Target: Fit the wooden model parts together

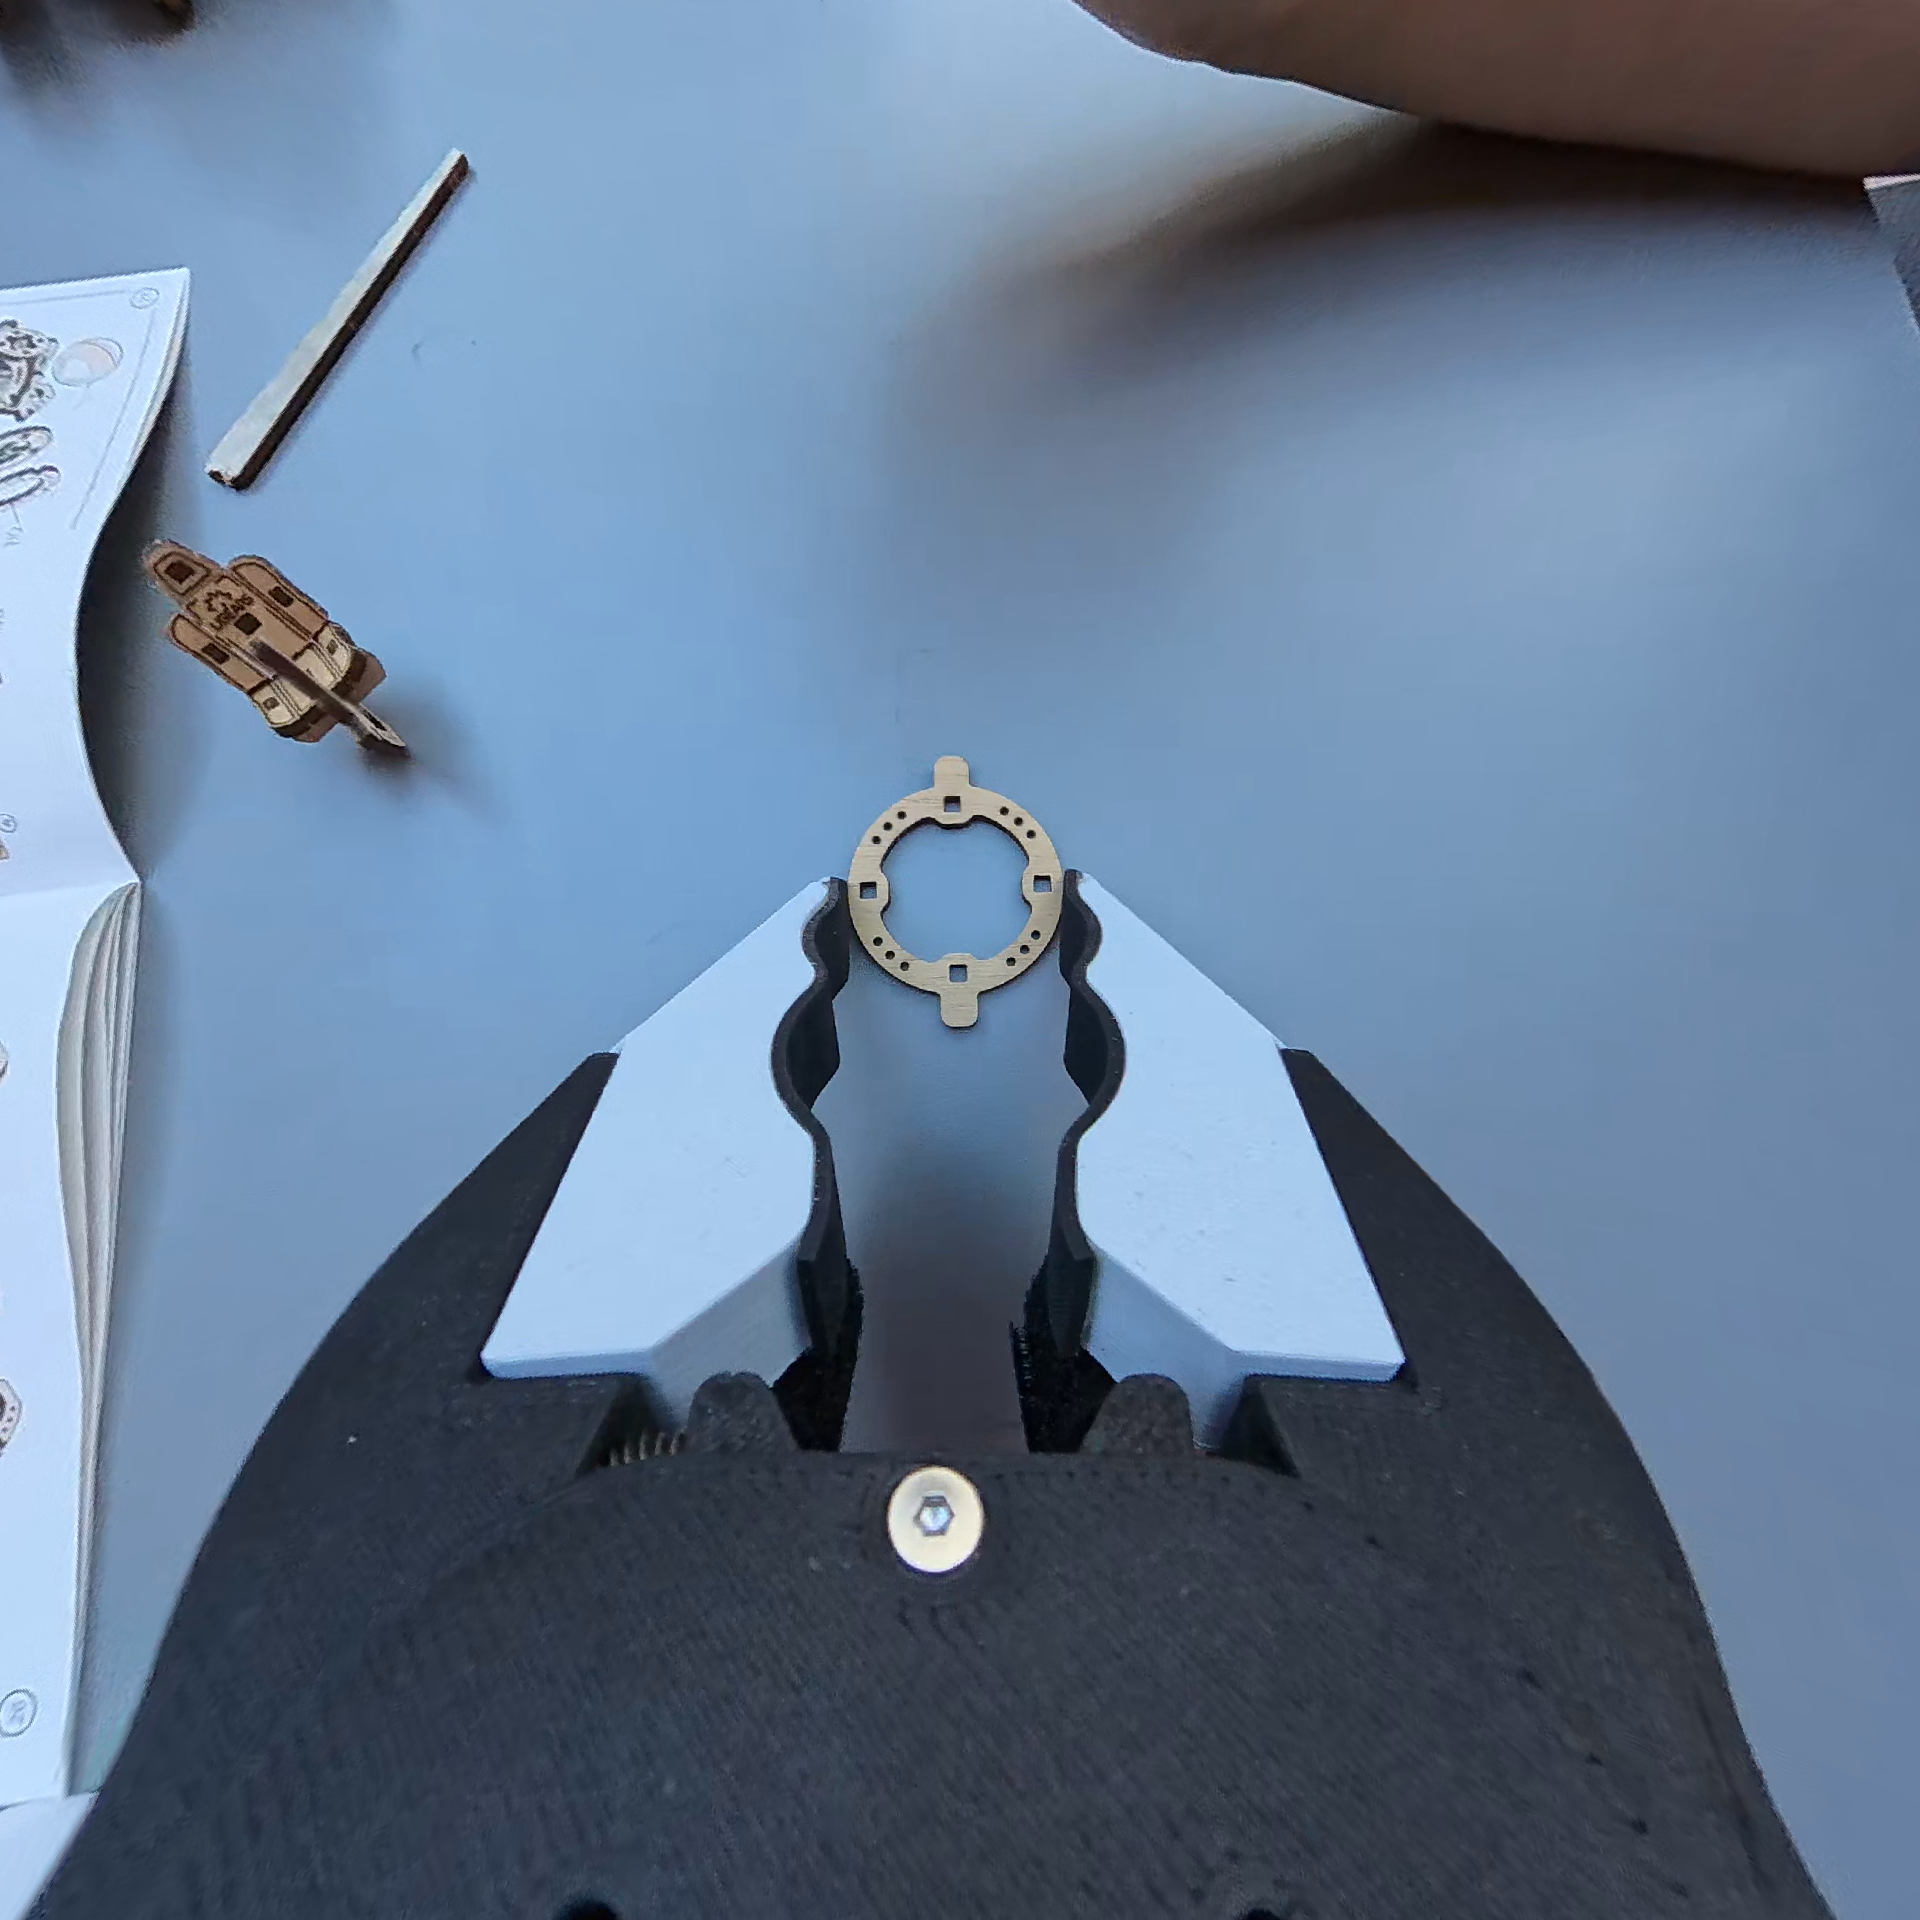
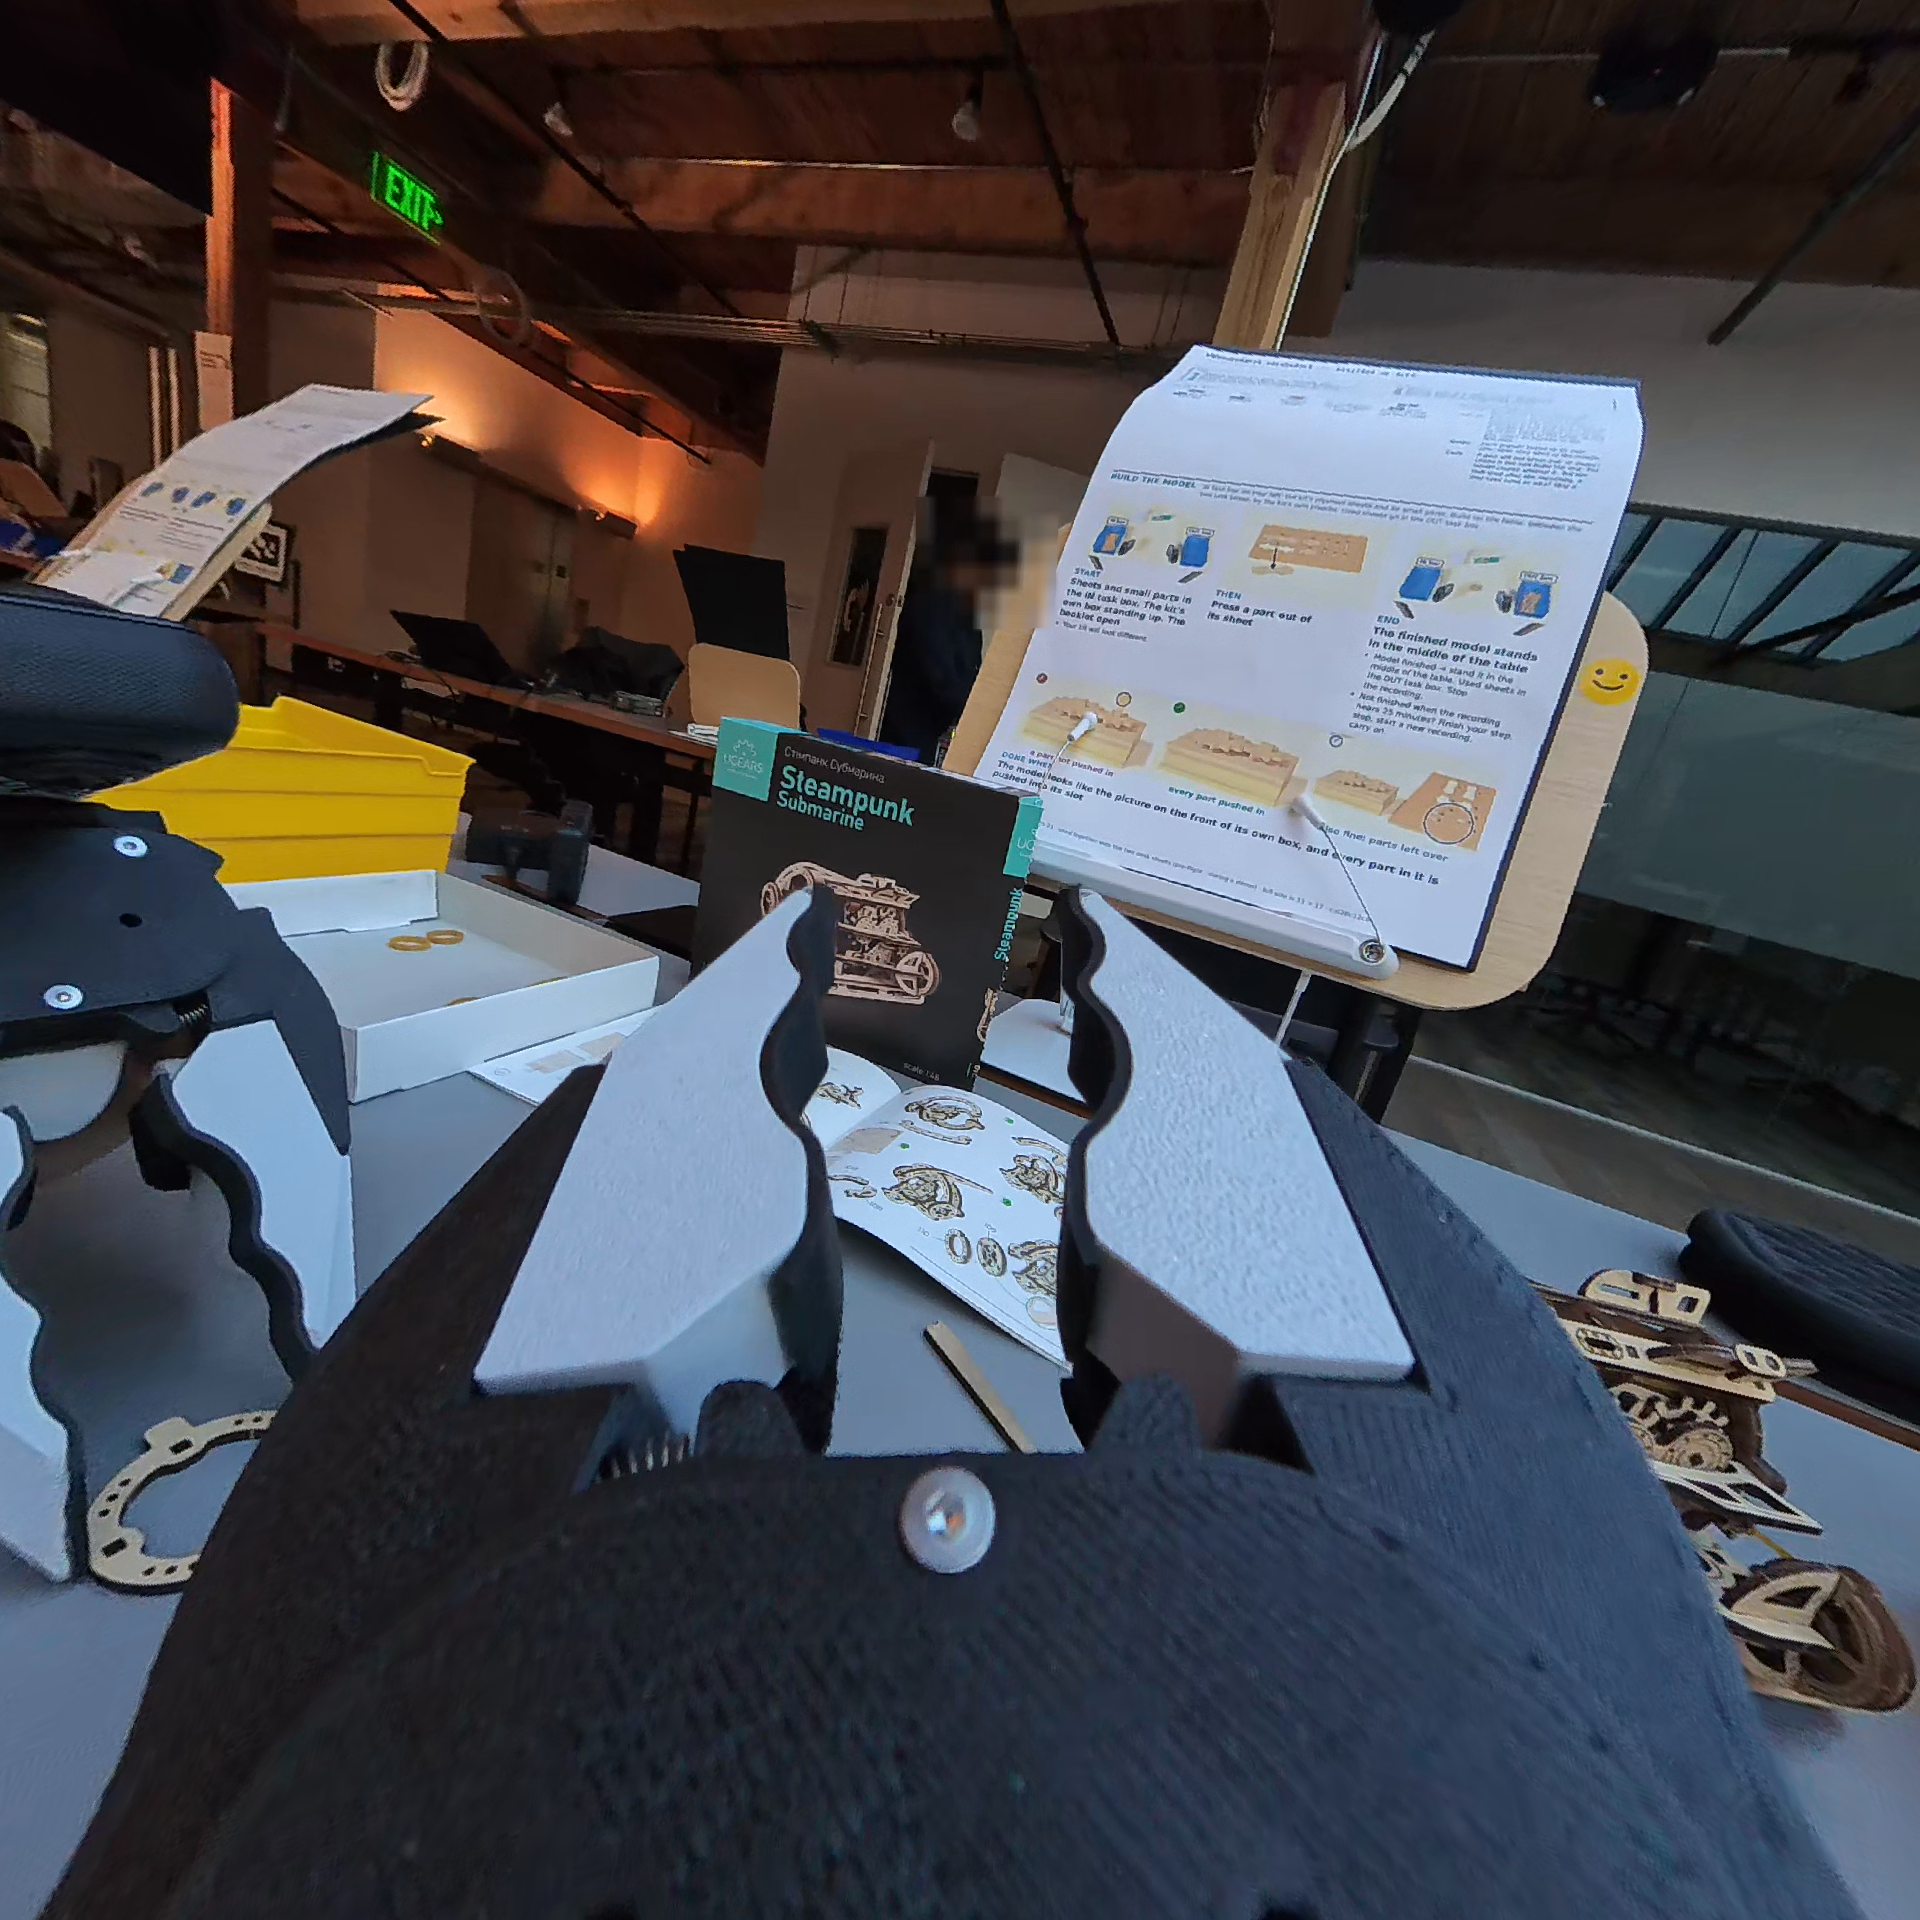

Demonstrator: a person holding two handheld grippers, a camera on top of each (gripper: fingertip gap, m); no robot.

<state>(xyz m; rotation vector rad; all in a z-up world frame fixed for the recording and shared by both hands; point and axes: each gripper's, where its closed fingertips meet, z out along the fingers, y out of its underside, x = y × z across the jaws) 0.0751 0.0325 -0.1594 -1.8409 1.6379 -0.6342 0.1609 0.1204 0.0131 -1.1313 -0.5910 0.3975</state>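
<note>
A flat wooden ring point(image 1: 902, 961) with small holes and two tabs lies on the grey table point(image 1: 1351, 727). My left gripper point(image 1: 954, 896) points down at it, and its two fingertips press against the ring's left and right edges. The ring point(image 2: 125, 1517) also shows at the lower left of the right wrist view, under the left gripper's fingers point(image 2: 281, 1174). My right gripper point(image 2: 935, 920) is open and empty. It is held above the table to the right of the left one, facing the kit box point(image 2: 862, 831).
A small wooden sub-assembly point(image 1: 265, 649), a wooden stick point(image 1: 338, 317) and an open booklet point(image 1: 62, 1039) lie left of the ring. A person's arm point(image 1: 1558, 83) crosses the far edge. A partly built model point(image 2: 1714, 1455), white tray point(image 2: 468, 997), yellow bins point(image 2: 312, 800) and a sheet on a stand point(image 2: 1330, 665) surround the work area. One gripper's finger ends stand about 20 cm off the other's. Between my right fingertips and the partly built model point(image 2: 1714, 1455) there is roughly 25 cm.
</note>
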